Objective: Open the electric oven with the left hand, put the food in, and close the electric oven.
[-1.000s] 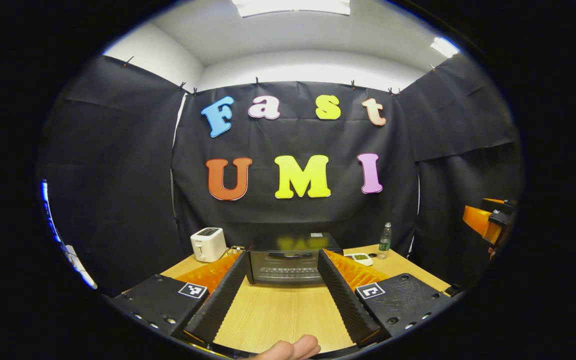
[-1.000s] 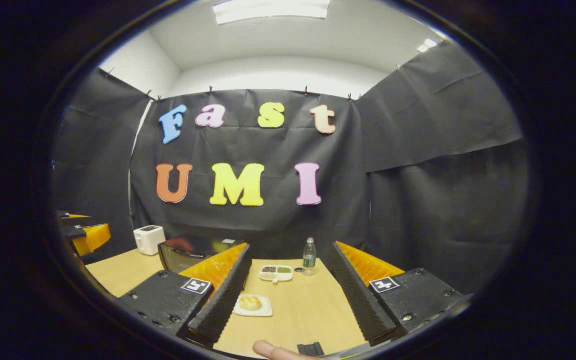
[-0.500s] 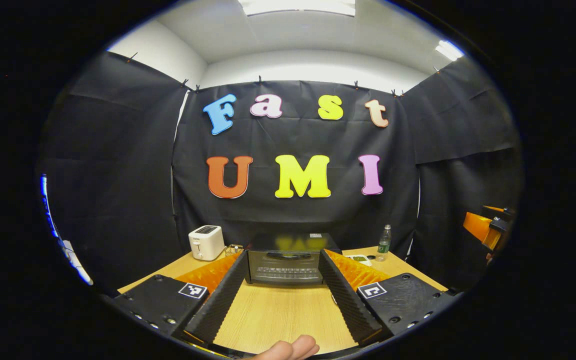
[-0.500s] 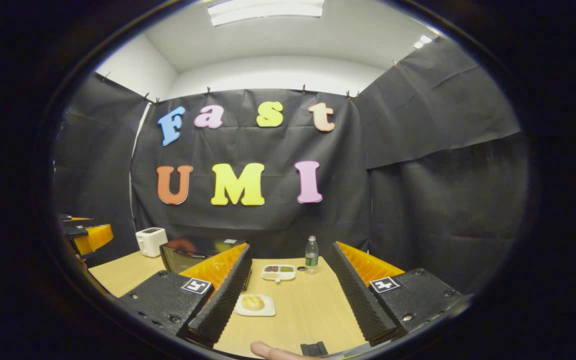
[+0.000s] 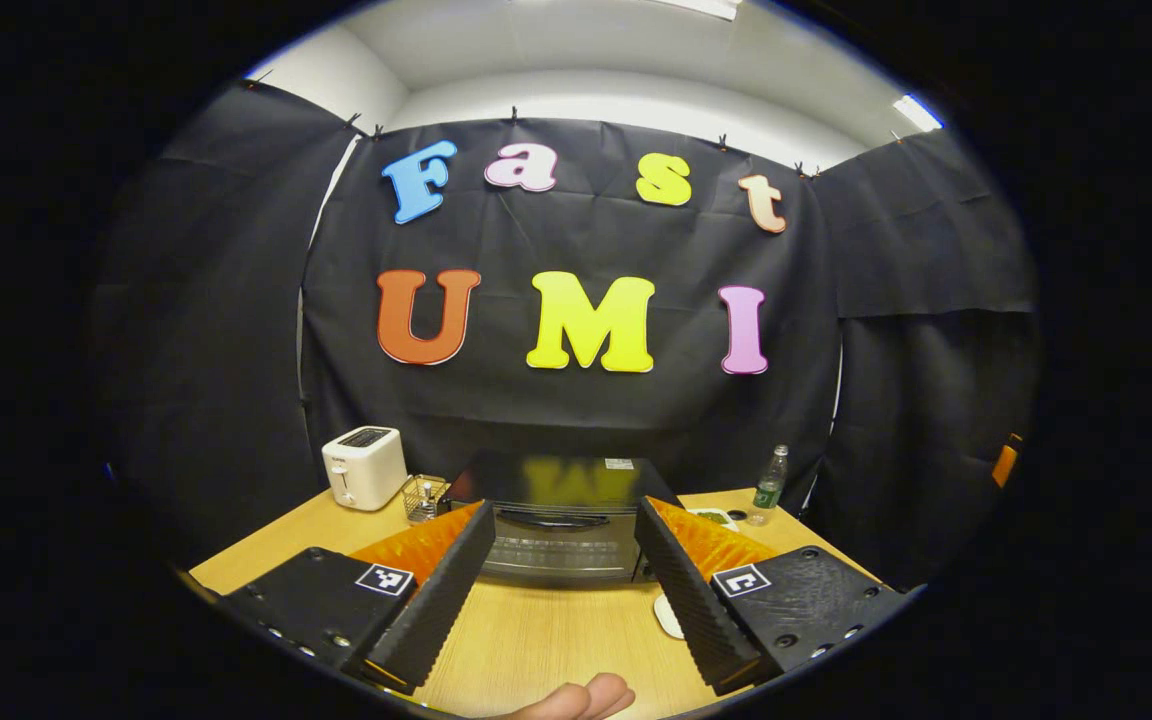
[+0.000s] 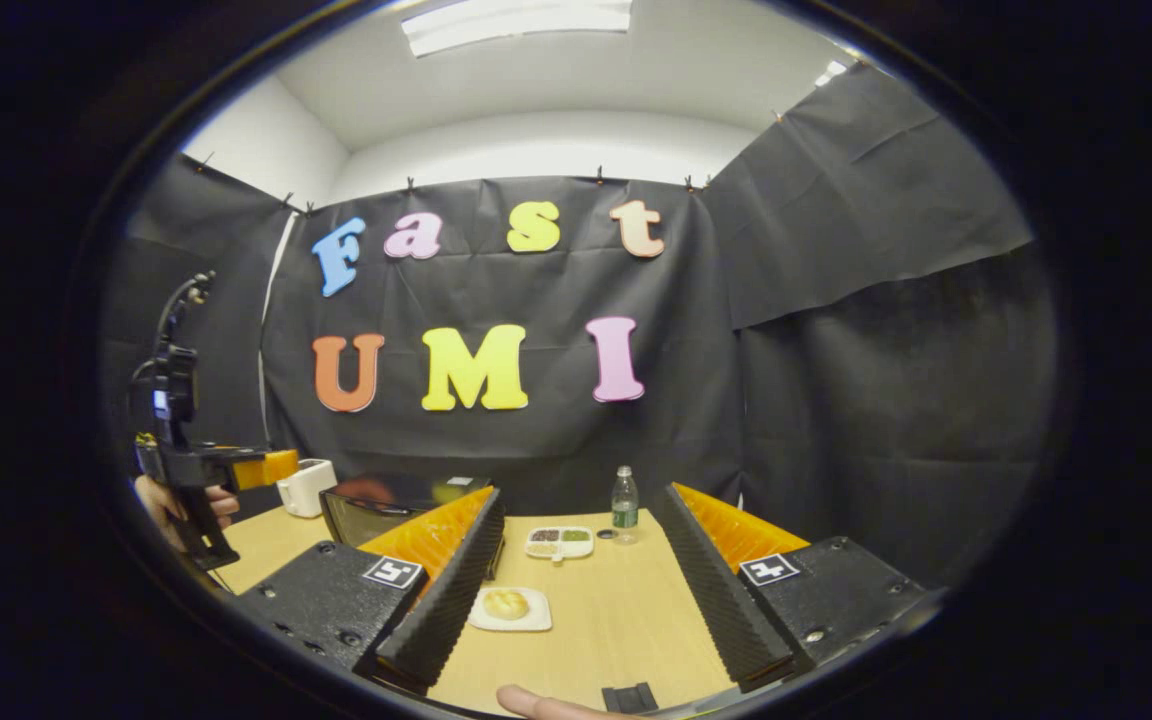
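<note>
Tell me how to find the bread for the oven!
Look at the wooden table. In front of the black electric oven lies a small white plate with a golden bun. The other white tray, near the bottle, has compartments.

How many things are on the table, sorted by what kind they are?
Kitchen machines: 2, the white toaster and the black electric oven.
Dishes with food: 2, the plate with a bun and the divided snack tray.
Bottles: 1, the water bottle.
Wire baskets: 1, the small basket.
Total: 6.
</note>
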Demonstrator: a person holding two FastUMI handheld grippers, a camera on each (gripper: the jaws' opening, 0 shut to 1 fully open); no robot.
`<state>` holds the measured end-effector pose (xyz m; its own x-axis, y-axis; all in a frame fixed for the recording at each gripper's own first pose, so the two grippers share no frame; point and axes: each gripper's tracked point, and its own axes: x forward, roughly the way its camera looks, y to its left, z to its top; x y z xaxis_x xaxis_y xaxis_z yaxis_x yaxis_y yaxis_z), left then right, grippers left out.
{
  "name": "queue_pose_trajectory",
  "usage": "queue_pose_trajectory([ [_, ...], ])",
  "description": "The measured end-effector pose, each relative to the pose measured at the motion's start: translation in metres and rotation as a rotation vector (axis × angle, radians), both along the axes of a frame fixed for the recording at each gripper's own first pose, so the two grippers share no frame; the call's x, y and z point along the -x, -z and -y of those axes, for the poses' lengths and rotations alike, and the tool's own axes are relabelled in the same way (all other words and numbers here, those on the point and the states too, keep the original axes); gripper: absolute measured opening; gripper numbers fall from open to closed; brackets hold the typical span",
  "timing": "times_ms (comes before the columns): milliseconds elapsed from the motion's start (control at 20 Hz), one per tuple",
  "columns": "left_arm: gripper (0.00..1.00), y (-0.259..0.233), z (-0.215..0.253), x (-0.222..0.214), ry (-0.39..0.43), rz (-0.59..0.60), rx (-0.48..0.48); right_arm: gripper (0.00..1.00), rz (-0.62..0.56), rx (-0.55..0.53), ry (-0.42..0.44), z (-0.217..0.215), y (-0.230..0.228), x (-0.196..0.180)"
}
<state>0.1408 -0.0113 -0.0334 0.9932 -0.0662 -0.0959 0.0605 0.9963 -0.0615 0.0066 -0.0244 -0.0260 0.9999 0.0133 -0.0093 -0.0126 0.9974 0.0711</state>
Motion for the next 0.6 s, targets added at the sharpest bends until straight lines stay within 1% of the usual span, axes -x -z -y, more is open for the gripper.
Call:
queue_pose_trajectory([
  [150, 0.93, 0.014, -0.001, -0.045, -0.005, -0.028, -0.022, 0.97, 0.004, -0.008, 0.008, 0.007, 0.003, -0.001],
  [250, 0.93, 0.035, 0.002, -0.071, 0.008, -0.065, -0.033, 0.97, 0.007, -0.011, 0.008, 0.010, 0.006, -0.002],
  [600, 0.93, 0.094, 0.001, -0.144, 0.013, -0.190, -0.035, 0.97, -0.025, -0.023, 0.011, 0.023, 0.023, -0.012],
])
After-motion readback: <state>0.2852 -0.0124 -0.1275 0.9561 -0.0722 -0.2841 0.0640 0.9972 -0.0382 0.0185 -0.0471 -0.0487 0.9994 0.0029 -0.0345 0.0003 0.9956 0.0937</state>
